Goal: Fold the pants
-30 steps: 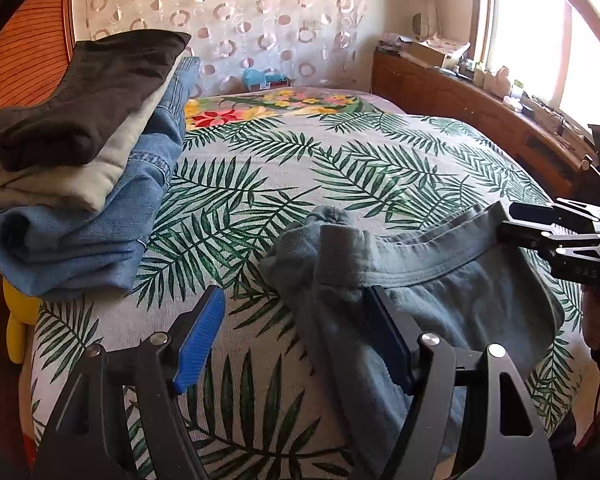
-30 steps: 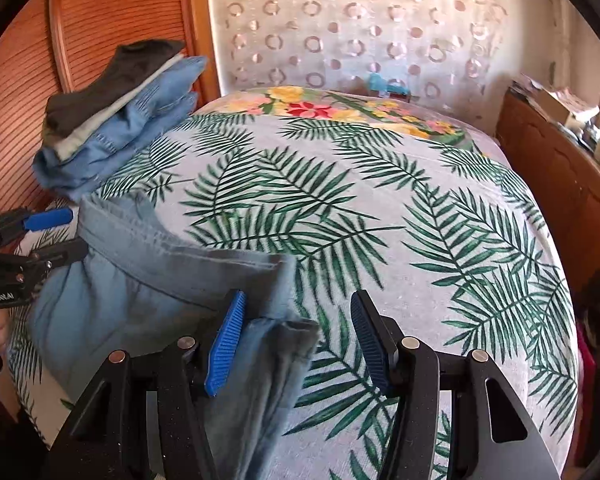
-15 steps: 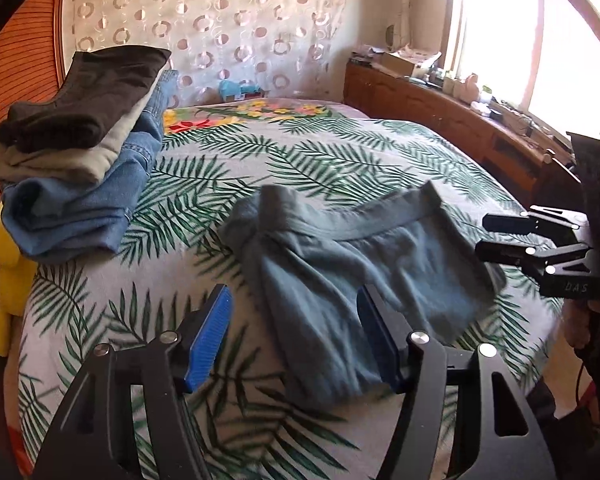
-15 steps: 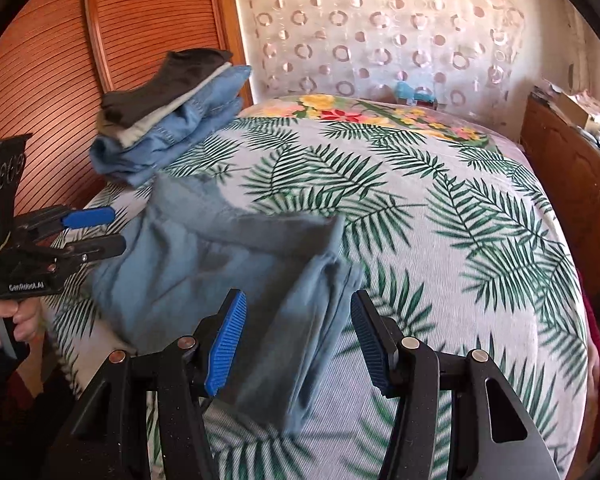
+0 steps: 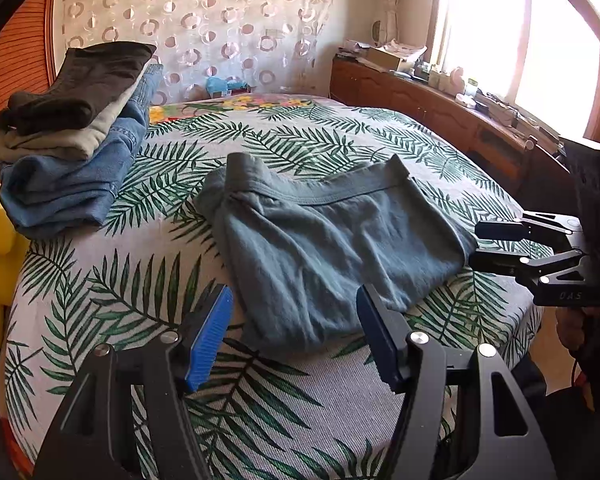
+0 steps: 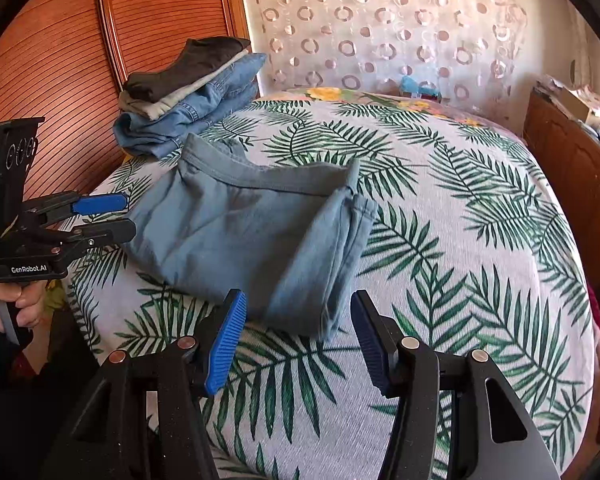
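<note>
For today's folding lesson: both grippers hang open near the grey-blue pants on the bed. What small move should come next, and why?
Probably bring the left gripper and right gripper forward to the near edge of the pants. They lie folded but rumpled, both grippers are empty, and a neater stack of folded clothes sits beyond.

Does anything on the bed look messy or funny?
A bit. The blue-grey pants lie folded on the bed, but crooked: the cloth is wrinkled and one edge is bunched into a lumpy roll. The stack of folded clothes beside them looks tidy. Nothing looks spilled or torn.
</note>
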Available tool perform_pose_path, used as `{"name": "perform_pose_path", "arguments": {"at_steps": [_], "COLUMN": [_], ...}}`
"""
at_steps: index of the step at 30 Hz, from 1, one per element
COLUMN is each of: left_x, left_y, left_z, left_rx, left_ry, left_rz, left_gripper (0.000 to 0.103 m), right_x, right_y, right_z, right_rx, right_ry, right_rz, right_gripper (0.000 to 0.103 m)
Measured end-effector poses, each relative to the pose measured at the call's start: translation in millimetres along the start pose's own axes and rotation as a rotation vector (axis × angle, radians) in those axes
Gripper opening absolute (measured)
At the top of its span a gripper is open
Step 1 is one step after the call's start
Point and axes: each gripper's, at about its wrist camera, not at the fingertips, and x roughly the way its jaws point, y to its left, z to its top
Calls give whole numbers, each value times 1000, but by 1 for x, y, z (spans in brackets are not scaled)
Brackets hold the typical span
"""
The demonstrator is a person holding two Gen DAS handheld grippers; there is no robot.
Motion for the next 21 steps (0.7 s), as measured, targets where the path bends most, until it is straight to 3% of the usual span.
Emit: {"name": "perform_pose_path", "arguments": {"at_steps": [3, 15, 17, 19, 21], "left_x": [4, 17, 17, 18, 18], "left_y": [0, 8, 9, 9, 9], "left_z": [-3, -12, -13, -13, -12], "left_rx": [-1, -29, -29, -27, -25], "left_ry": [10, 51, 51, 50, 48], "left_rz": [3, 23, 27, 35, 35], "left_gripper": [65, 65, 65, 65, 65], "right_x": [1, 12, 13, 13, 4], "right_y": [-1, -8, -9, -10, -10], "right_z": [-2, -7, -7, -6, -5], "right_rx": [1, 16, 13, 9, -5], "right_ry": [7, 30, 29, 28, -19], "right_rz": [-8, 30, 35, 40, -10], "right_gripper": [56, 28, 22, 10, 6]}}
